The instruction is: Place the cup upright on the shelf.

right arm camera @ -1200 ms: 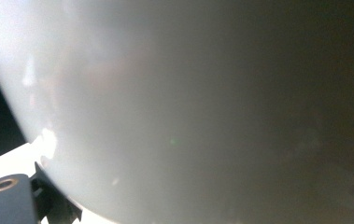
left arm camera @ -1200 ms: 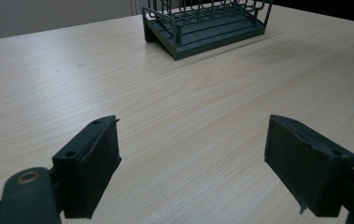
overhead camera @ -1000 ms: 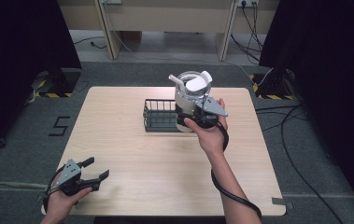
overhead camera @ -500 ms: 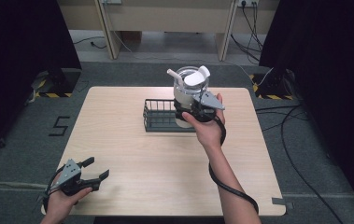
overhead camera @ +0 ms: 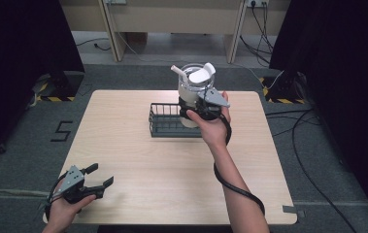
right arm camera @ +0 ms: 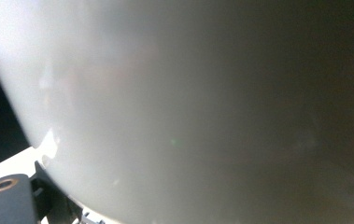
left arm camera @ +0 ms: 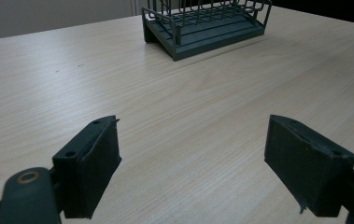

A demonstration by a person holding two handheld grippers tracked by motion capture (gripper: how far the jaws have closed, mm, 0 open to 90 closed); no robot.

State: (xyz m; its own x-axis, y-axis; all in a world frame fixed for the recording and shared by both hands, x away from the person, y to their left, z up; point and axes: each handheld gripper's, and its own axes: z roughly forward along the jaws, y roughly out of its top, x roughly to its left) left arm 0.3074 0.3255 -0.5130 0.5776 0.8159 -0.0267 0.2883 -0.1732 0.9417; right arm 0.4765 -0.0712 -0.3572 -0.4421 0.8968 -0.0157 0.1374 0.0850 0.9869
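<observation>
Presently, the right gripper (overhead camera: 197,108) is clamping a rounded, clear-and-white jug (overhead camera: 194,82), holding it raised just above the dark wire rack (overhead camera: 166,120). The left gripper (overhead camera: 90,184) is resting spread wide over pale woodgrain table (overhead camera: 123,126).

a light wooden table (overhead camera: 138,145) with rounded corners stands on grey carpet (overhead camera: 327,160). a white number five (overhead camera: 61,131) is marked on the floor left of it. yellow-and-black striped tape (overhead camera: 50,98) lies at far left, black cables (overhead camera: 308,126) trail at right, and pale wooden desk legs (overhead camera: 108,29) stand beyond.
</observation>
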